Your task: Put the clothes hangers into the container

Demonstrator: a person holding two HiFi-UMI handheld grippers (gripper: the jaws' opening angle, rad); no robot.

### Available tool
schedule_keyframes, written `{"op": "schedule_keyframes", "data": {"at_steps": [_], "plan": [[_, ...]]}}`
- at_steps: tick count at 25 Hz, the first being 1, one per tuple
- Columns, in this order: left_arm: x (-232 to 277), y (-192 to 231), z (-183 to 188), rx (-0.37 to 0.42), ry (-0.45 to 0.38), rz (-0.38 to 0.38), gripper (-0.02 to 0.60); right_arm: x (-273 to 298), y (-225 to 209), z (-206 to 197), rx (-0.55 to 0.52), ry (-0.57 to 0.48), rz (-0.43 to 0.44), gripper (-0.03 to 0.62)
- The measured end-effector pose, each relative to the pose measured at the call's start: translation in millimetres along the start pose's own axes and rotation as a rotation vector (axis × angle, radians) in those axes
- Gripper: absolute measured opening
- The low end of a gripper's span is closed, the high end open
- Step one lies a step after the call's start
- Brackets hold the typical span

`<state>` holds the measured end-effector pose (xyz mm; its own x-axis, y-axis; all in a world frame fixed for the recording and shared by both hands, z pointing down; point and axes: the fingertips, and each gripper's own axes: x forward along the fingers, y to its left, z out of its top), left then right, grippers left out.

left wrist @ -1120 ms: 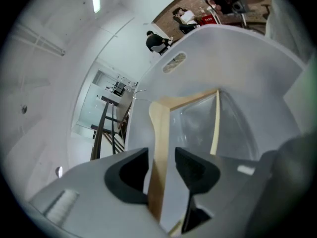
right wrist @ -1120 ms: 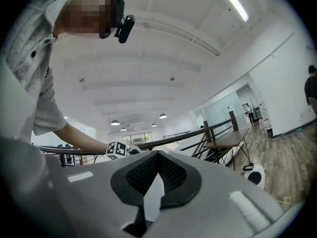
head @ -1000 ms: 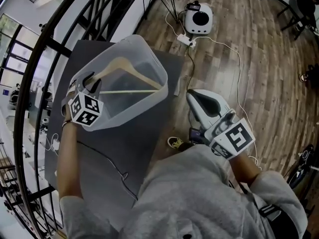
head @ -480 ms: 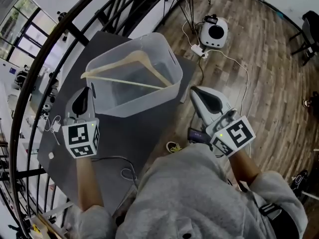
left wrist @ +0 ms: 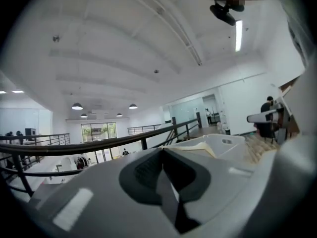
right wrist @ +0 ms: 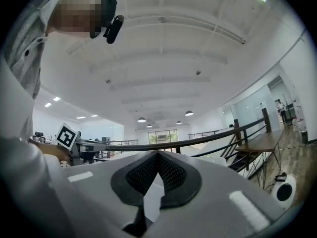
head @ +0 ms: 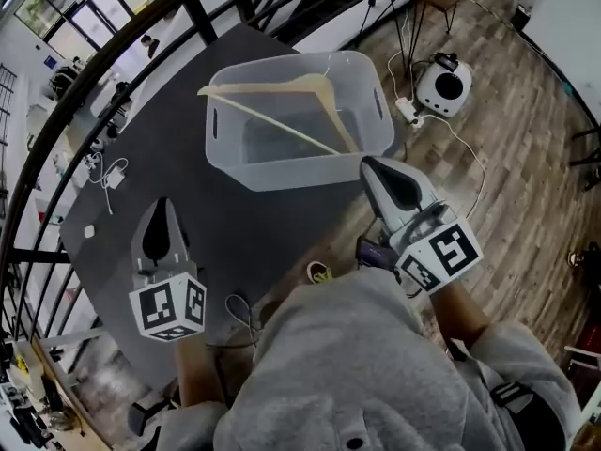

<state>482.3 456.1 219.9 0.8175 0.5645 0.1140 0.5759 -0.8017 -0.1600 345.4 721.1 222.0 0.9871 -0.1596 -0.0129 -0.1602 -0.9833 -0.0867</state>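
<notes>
pale wooden clothes hanger (head: 282,97) is seen at upper centre of the head view, propped in the translucent plastic container (head: 282,172). its left end is rested on the left rim. its long axis is run from upper left down to the right, and the right end is dipped inside.

right gripper (head: 368,163) is found nearer, just beside the container's lower right corner, jaws closed on nothing. left gripper (head: 161,205) is held well apart at lower left over the dark grey table (head: 113,139), jaws also pressed together and empty. the hanger is placed up and right of it.
</notes>
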Motion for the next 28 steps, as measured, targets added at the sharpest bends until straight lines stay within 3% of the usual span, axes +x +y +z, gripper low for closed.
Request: {"op": "schedule_keyframes", "data": {"at_steps": [6,11,15,20,24,28], "plan": [[-61,43,-6,-0.011,-0.025,0.202,0.012,41,45,-6,-0.001,0.001,0.199,-0.003],[-130,89,-7,-0.026,-0.031,0.402,0.012,87,113,-7,0.002,0.009,0.419,-0.002],[-216,129,-17,-0.028,-0.010,0.611,0.012,118,202,-7,0.003,0.011,0.650,-0.003],[-343,150,-47,-0.040,0.050,0.883,0.012,126,331,-29,0.023,0.050,0.945,-0.003],[-445,167,-81,-0.091,0.109,1.092,0.012,113,439,-45,-0.012,0.042,1.125,-0.002],[-550,149,-125,-0.169,0.184,1.335,0.013,76,538,-68,-0.007,0.091,1.354,-0.002]]}}
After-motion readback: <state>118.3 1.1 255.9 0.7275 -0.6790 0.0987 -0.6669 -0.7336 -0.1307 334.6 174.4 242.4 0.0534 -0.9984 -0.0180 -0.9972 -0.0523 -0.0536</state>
